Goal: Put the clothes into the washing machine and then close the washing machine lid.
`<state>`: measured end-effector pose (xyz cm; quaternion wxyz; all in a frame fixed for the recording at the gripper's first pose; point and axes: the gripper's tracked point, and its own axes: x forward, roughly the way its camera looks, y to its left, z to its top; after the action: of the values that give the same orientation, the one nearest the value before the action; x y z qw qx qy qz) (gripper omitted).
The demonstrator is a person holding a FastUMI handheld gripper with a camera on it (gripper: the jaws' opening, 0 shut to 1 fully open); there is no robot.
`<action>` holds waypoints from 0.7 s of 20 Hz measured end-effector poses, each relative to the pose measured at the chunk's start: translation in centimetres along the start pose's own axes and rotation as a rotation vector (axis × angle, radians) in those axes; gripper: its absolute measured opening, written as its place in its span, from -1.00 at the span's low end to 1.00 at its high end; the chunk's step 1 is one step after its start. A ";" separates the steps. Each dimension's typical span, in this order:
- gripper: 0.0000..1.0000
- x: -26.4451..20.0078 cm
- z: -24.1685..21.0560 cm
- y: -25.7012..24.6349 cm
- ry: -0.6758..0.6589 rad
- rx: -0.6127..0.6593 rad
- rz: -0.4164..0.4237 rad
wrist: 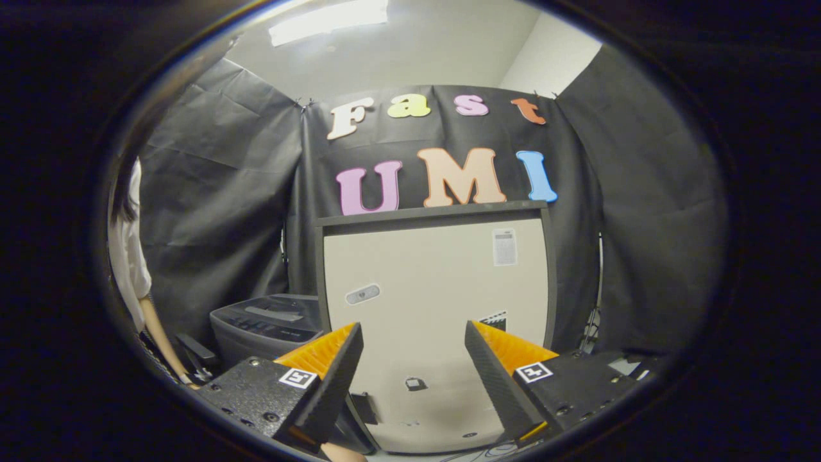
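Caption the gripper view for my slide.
Open gripper faces the washing machine's raised lid; a person's arm beside it.

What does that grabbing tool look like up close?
The gripper has two wedge-shaped fingers, black and textured on their inner faces, with ribbed orange backs. Each sits on a black bolted block bearing a small square black-and-white marker. They stand open, with nothing between them.

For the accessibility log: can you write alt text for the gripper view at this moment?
The gripper is open and holds nothing, its fingers pointing at a raised cream lid just ahead. A grey control panel sits beside the lid, with a person's arm near it.
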<state>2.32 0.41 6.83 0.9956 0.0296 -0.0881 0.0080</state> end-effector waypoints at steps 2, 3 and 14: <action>0.93 0.0 -0.1 -0.1 0.000 0.009 -0.009; 0.93 0.0 -0.4 -0.1 0.008 0.009 -0.013; 0.94 -1.2 -2.0 -0.6 0.115 -0.045 -0.014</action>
<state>1.47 -0.09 4.64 0.9995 0.0072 -0.0305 0.0008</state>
